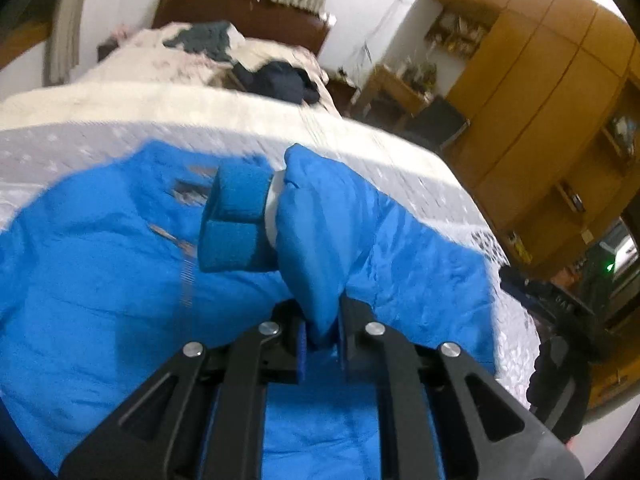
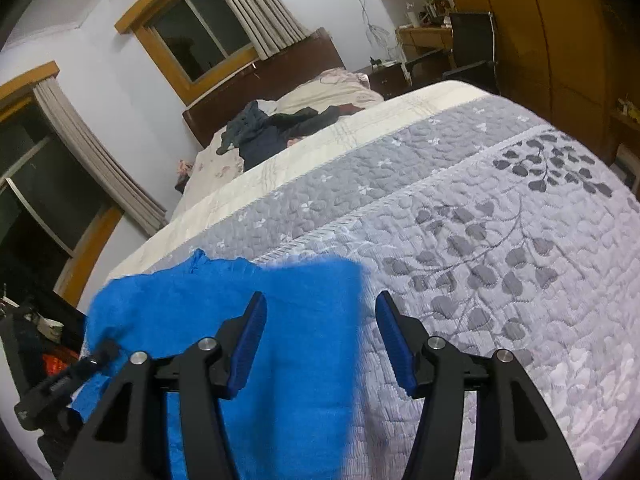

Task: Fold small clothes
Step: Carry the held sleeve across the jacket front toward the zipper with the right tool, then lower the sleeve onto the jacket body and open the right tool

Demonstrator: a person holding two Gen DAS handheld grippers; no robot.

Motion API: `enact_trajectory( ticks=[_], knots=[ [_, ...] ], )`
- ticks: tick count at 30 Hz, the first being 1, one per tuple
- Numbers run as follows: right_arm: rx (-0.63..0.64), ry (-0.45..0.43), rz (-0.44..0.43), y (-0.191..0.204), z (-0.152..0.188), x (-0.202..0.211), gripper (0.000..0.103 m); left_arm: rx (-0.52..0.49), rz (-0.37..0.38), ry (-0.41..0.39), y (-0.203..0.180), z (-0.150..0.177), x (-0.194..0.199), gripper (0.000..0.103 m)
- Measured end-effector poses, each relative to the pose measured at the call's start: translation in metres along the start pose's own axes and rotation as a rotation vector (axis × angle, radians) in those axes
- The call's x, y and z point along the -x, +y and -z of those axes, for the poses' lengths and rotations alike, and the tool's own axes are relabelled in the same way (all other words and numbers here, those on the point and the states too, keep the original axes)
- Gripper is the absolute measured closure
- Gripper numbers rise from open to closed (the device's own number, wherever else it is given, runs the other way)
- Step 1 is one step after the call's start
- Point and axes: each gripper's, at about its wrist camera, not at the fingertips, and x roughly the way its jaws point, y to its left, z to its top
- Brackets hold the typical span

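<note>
Grey leaf-patterned quilt [image 2: 500, 208], dark clothes pile [image 2: 276, 128], wooden wardrobe [image 1: 532, 92].

Bright blue garment [image 1: 100, 280] on the bed [image 2: 480, 208]

It lies spread and rumpled on the grey leaf-patterned quilt near the bed's foot, one fold raised into a puffed ridge.

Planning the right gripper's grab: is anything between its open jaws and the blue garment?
Nothing visible. The right gripper hangs open directly over the blue garment on the grey quilt, with no other object between them.

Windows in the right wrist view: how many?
2: one above the headboard, one on the left wall beside the bed. More may lie outside the frame.
</note>
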Motion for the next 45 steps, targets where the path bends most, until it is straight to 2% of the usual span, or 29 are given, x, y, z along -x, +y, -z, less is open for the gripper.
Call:
enact_trajectory(
  ticks=[3, 4, 10, 14, 18, 19, 21, 24, 26, 29, 32, 35, 37, 39, 41, 45],
  knots=[
    [-0.013, 0.033, -0.06, 0.0, 0.002, -0.007, 0.042, 0.014, -0.045, -0.054, 0.019, -0.006, 0.02, 0.094],
    [-0.02, 0.051, -0.104, 0.002, 0.003, -0.011, 0.041, 0.025, -0.056, -0.063, 0.029, -0.007, 0.028, 0.094],
    [0.012, 0.165, -0.23, 0.025, 0.019, -0.038, 0.04, 0.112, -0.128, -0.087, 0.092, -0.007, 0.055, 0.094],
    [0.057, 0.228, -0.184, 0.042, 0.034, -0.062, 0.039, 0.162, -0.178, -0.077, 0.13, -0.001, 0.063, 0.094],
    [0.093, 0.295, -0.132, 0.054, 0.052, -0.086, 0.04, 0.208, -0.198, -0.021, 0.166, 0.01, 0.055, 0.093],
    [0.102, 0.31, -0.11, 0.056, 0.057, -0.091, 0.042, 0.217, -0.2, -0.006, 0.173, 0.015, 0.052, 0.093],
    [0.11, 0.33, -0.109, 0.057, 0.064, -0.1, 0.059, 0.237, -0.212, 0.031, 0.189, 0.021, 0.042, 0.092],
    [0.094, 0.35, -0.12, 0.054, 0.068, -0.105, 0.065, 0.28, -0.195, 0.071, 0.21, 0.03, 0.027, 0.083],
    [0.105, 0.349, -0.113, 0.055, 0.069, -0.103, 0.065, 0.292, -0.167, 0.067, 0.22, 0.034, 0.025, 0.082],
    [0.111, 0.347, -0.101, 0.056, 0.071, -0.104, 0.065, 0.298, -0.153, 0.068, 0.223, 0.035, 0.031, 0.077],
    [0.108, 0.343, -0.109, 0.057, 0.07, -0.107, 0.062, 0.313, -0.161, 0.027, 0.23, 0.032, 0.047, 0.07],
    [0.099, 0.328, -0.092, 0.057, 0.065, -0.099, 0.055, 0.297, -0.214, -0.037, 0.229, 0.028, 0.075, 0.061],
    [0.12, 0.277, -0.053, 0.064, 0.057, -0.083, 0.054, 0.266, -0.251, -0.078, 0.223, 0.026, 0.092, 0.056],
    [0.149, 0.223, -0.033, 0.075, 0.052, -0.065, 0.052, 0.241, -0.246, -0.096, 0.213, 0.024, 0.101, 0.054],
    [0.172, 0.198, -0.053, 0.088, 0.05, -0.052, 0.052, 0.216, -0.221, -0.092, 0.2, 0.02, 0.103, 0.053],
    [0.238, 0.22, -0.096, 0.126, 0.054, -0.048, 0.052, 0.144, -0.169, -0.046, 0.163, 0.011, 0.087, 0.052]
  ],
)
